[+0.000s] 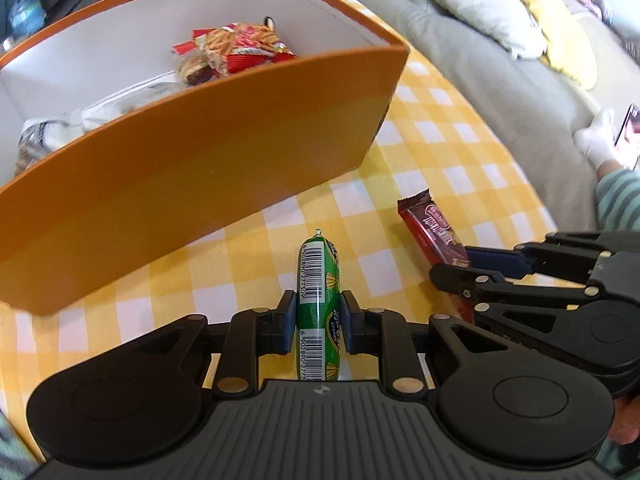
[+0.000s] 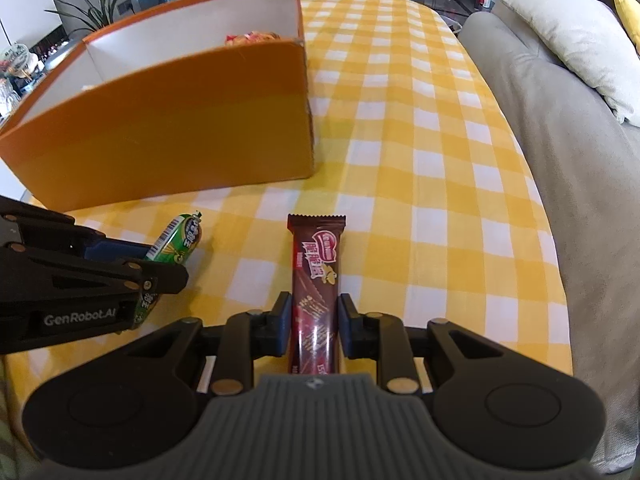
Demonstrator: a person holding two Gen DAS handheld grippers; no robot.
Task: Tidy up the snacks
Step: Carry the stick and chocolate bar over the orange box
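Left wrist view: the left tool [image 1: 318, 316] is clamped on a slim green plastic-wrapped snack tube with white barcodes [image 1: 319, 280], its blue pads pressing the tube's sides near the middle. The tube points toward the tall orange cardboard box with white inner walls [image 1: 224, 152], its free tip just short of the box's near wall. Inside the box lie a red packet printed with fries [image 1: 244, 46], a round brown pastry in clear wrap [image 1: 196, 70] and a pale crinkled bag [image 1: 100, 114].

To the tube's right, farther from the box, the right tool [image 2: 314, 316] has its pads against a long dark-brown glossy chocolate bar wrapper [image 2: 316, 280], which points up the yellow-and-white checked cloth over the surface [image 2: 420, 160].

Judged risks: both wrappers are slick and round-edged, so either snack could slide or swivel between the pads when lifted. The box wall stands high, so a low carry would knock the tube's tip against the rim and could shove the light box across the cloth. The two tools work close together, and crossing paths toward the box could make them collide.
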